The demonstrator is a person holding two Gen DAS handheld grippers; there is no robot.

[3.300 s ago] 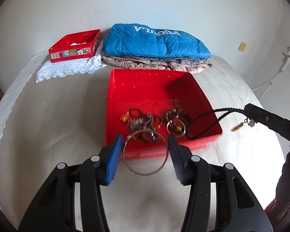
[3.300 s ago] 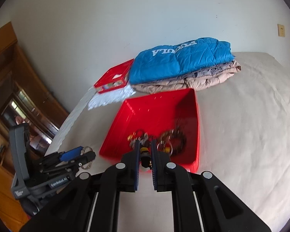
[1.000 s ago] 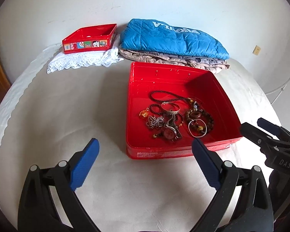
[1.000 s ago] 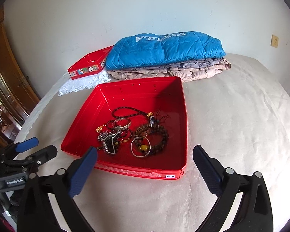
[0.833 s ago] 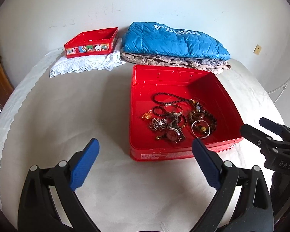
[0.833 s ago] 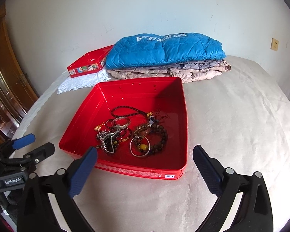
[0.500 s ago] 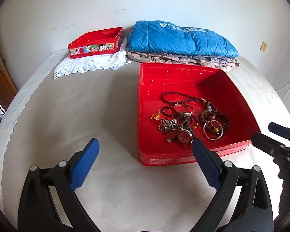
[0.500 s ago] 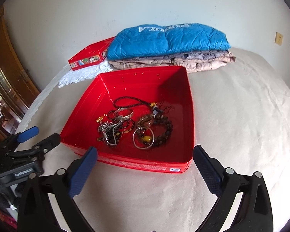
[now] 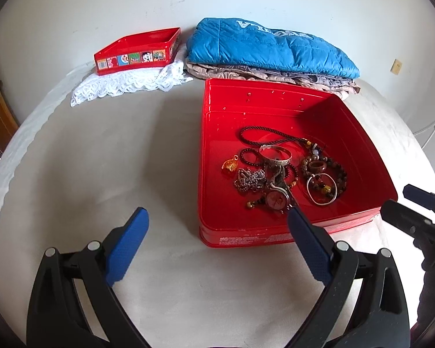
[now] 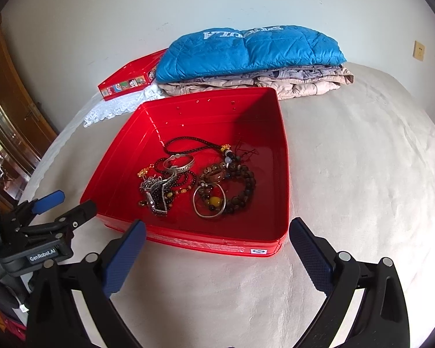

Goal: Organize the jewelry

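Two tools, the left tool (image 9: pixel 217 233) and the right tool (image 10: pixel 217 240), are spread wide and empty above the bed (image 10: pixel 362 174). One large red tray (image 10: pixel 282 156) holds the tangled jewelry (image 10: pixel 197 179); a second, smaller red tin (image 9: pixel 136 58) sits on lace. "GenRobot.AI" marks the left tool.

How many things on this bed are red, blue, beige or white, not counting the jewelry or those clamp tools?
Red: 2, the large red tray and the small red tin
Blue: 1, the blue quilted jacket
Beige: 1, the folded beige garment
White: 1, the white lace cloth
Total: 5
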